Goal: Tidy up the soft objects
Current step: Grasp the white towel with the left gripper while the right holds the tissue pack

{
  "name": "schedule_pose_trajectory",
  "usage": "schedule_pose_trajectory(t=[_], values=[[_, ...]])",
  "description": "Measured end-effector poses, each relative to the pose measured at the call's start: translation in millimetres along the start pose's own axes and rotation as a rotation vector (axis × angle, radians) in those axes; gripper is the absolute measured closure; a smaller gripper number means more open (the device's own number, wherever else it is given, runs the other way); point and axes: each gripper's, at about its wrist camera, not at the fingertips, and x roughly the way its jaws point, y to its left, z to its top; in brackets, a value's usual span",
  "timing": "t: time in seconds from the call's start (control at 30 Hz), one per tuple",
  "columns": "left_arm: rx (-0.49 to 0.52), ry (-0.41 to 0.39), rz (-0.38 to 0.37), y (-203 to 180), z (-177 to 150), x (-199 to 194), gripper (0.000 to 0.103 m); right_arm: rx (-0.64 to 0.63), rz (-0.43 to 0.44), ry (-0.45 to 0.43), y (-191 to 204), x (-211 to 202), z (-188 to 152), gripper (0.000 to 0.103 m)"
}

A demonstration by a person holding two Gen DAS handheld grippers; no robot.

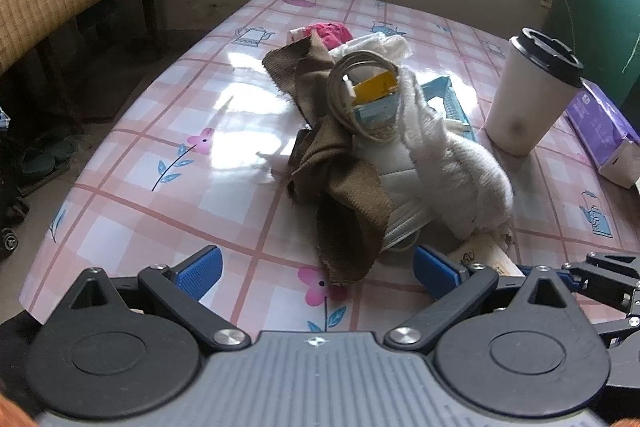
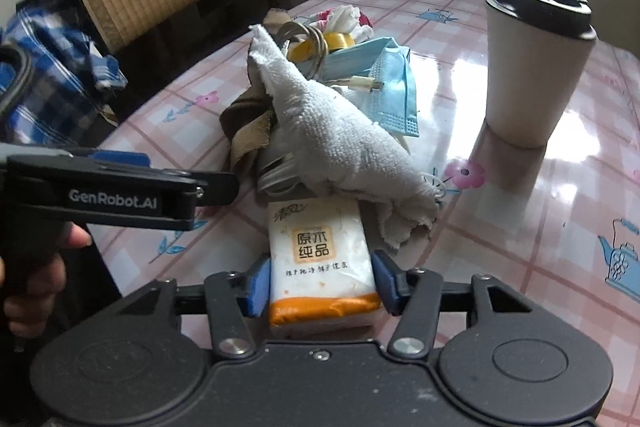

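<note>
White towel draped over brown cloth, tissue pack at pile's front.

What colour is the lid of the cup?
Black, on a white cup; the lid shows best in the right wrist view.

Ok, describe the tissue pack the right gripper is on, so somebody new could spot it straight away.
On the pink checked table, find the heap of cloths left of the white lidded cup. At its near end, under the white towel, lies the tissue pack, between the right gripper fingers. Only it is flat, white, orange-ended, with a printed tan label.
</note>
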Motion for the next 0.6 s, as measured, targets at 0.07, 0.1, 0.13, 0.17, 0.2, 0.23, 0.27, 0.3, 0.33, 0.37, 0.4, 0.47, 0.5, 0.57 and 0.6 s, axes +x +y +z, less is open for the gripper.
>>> schedule_pose_trajectory(t=[0.07,0.1,0.13,0.17,0.2,0.23,0.27,0.3,0.33,0.37,0.4,0.47,0.5,0.57,0.6], values=[[0.001,-0.005,-0.018,-2,2,-2,0.0,0.007,-0.01,-0.002,-4,-3,-3,0.04],[-0.003,-0.009,-0.033,-3,2,-5,0.0,0.014,-0.014,-0.004,-6,-7,-5,0.04],[-0.007,-0.018,-0.054,-4,4,-8,0.0,0.023,-0.018,-0.008,-10,-10,-7,0.04],[-0.007,-0.029,-0.08,-6,6,-11,0.0,0.033,-0.025,-0.011,-13,-14,-8,0.04],[-0.004,-0.037,-0.106,-10,8,-13,0.0,0.041,-0.035,-0.012,-17,-18,-10,0.04],[0.001,-0.043,-0.129,-14,9,-15,0.0,0.047,-0.052,-0.016,-20,-22,-12,0.04],[0.01,-0.045,-0.151,-19,11,-15,0.0,0.052,-0.065,-0.02,-24,-25,-14,0.04],[0.023,-0.046,-0.169,-25,12,-15,0.0,0.059,-0.071,-0.024,-27,-29,-16,0.04],[0.04,-0.046,-0.178,-30,11,-12,0.0,0.069,-0.075,-0.026,-31,-32,-18,0.04],[0.059,-0.043,-0.178,-36,10,-9,0.0,0.079,-0.076,-0.028,-34,-33,-19,0.04],[0.08,-0.035,-0.176,-40,7,-5,0.0,0.087,-0.08,-0.031,-37,-36,-20,0.04],[0.122,-0.037,-0.18,-49,4,-3,0.0,0.095,-0.09,-0.034,-40,-40,-23,0.04],[0.154,-0.049,-0.186,-53,3,-2,0.0,0.098,-0.092,-0.037,-42,-42,-24,0.04],[0.242,-0.079,-0.199,-62,2,1,0.0,0.112,-0.091,-0.04,-45,-44,-26,0.04],[0.282,-0.084,-0.204,-66,2,3,0.0,0.117,-0.091,-0.04,-45,-44,-26,0.04]])
